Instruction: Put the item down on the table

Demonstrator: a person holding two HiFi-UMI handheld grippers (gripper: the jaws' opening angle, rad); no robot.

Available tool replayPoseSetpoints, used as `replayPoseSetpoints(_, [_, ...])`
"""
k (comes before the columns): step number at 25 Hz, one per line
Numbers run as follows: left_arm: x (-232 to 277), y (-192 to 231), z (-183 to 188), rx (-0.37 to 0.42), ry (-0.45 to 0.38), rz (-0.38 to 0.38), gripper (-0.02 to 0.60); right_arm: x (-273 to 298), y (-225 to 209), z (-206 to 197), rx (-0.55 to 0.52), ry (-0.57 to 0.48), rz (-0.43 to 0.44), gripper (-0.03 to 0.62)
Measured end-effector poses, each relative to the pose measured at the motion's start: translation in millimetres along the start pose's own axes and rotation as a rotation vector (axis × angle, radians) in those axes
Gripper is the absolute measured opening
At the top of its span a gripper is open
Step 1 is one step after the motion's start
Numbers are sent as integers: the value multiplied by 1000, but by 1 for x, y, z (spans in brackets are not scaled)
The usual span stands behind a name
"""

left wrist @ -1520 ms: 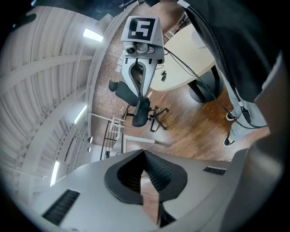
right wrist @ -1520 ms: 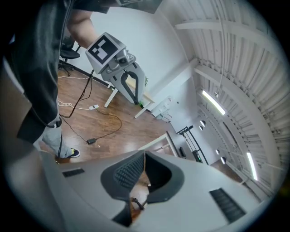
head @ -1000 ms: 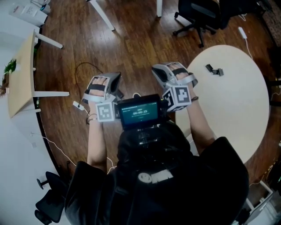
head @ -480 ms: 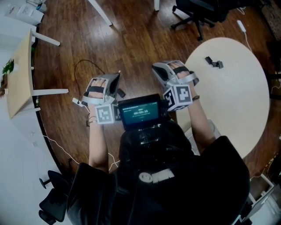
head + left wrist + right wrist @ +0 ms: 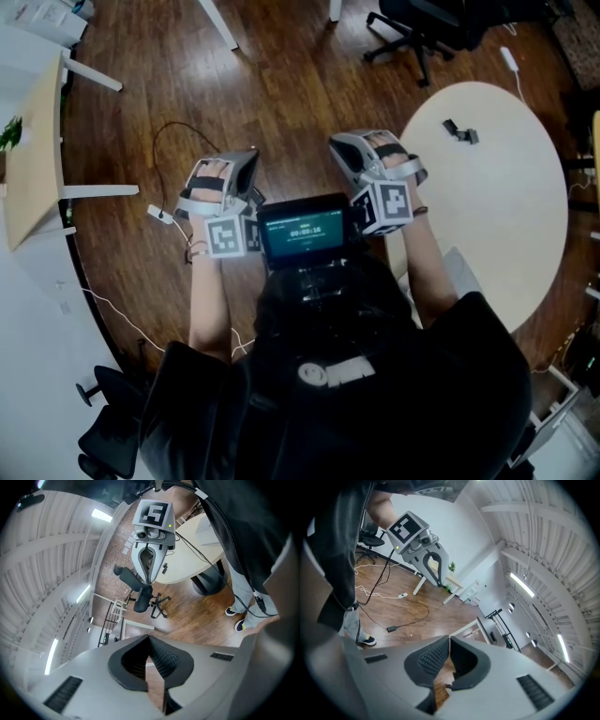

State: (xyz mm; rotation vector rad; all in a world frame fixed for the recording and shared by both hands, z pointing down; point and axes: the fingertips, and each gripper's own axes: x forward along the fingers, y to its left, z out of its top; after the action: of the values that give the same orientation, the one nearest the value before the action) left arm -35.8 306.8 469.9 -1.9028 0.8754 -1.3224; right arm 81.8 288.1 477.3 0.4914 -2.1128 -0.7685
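Note:
Both grippers are held up in front of the person's chest, over the wooden floor. My left gripper (image 5: 246,169) and my right gripper (image 5: 343,156) flank a black device with a lit screen (image 5: 304,231). The left gripper (image 5: 149,640) is shut with nothing between its pads, and so is the right gripper (image 5: 448,641). Each gripper view shows the other one opposite: the right gripper (image 5: 150,578) and the left gripper (image 5: 438,583), both closed and empty. A small dark item (image 5: 459,131) lies on the round beige table (image 5: 506,216), far from both grippers.
A black office chair (image 5: 422,28) stands beyond the round table. A desk with white legs (image 5: 33,150) is at the left. A black cable (image 5: 164,141) and a white plug lie on the floor. Another chair base (image 5: 112,436) sits at the bottom left.
The head view has drifted slightly, so the table and floor sit a little differently in frame. Both grippers stay shut in the same place by the screen.

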Motion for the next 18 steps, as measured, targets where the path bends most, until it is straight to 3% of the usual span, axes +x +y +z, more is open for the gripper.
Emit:
replayPoseSetpoints(9, [0,3,-12,37,10,19,2,1,-2,11,-18,5,-6,18])
replayPoseSetpoints(13, [-2,9,1,56,-1,17,1,-5,-5,0,-27,15,-11,18])
replayPoseSetpoints(18, [5,17,-14,87,33,18,1,-4,-24,-7,-59,42,-47,18])
